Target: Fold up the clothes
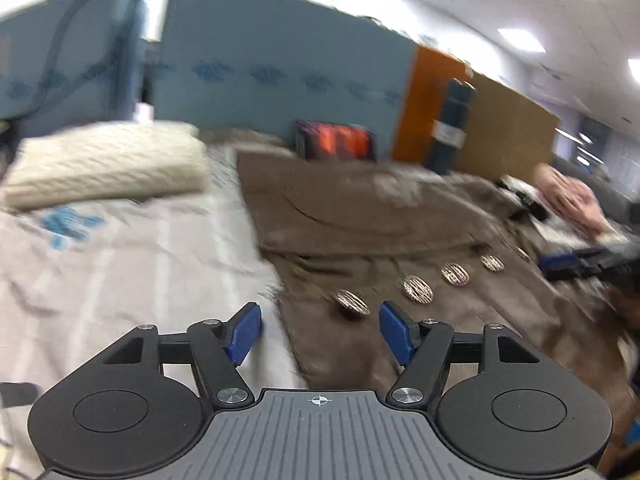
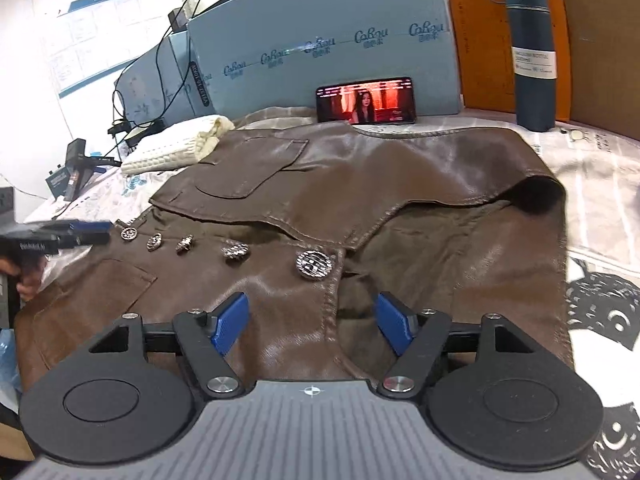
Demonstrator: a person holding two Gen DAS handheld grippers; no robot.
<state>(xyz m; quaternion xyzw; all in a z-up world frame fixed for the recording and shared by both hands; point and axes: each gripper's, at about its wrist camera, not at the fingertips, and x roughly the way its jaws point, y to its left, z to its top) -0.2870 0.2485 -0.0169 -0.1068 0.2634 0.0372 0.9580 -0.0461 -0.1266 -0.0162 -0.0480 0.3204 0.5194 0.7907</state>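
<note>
**Jacket flat on table, both grippers empty**

Brown leather jacket (image 2: 360, 200) spread on the cloth-covered table (image 2: 600, 168), partly folded, one panel laid over the far half. Right gripper (image 2: 312, 322) hovers over its near hem, jaws apart, front edge seam running between them, nothing gripped. Left gripper (image 1: 320, 330) sits at the jacket's left edge, jaws apart, empty, just short of the row of metal buttons (image 1: 418, 289). Cream knit sweater (image 2: 180, 146) lies far left.
</note>
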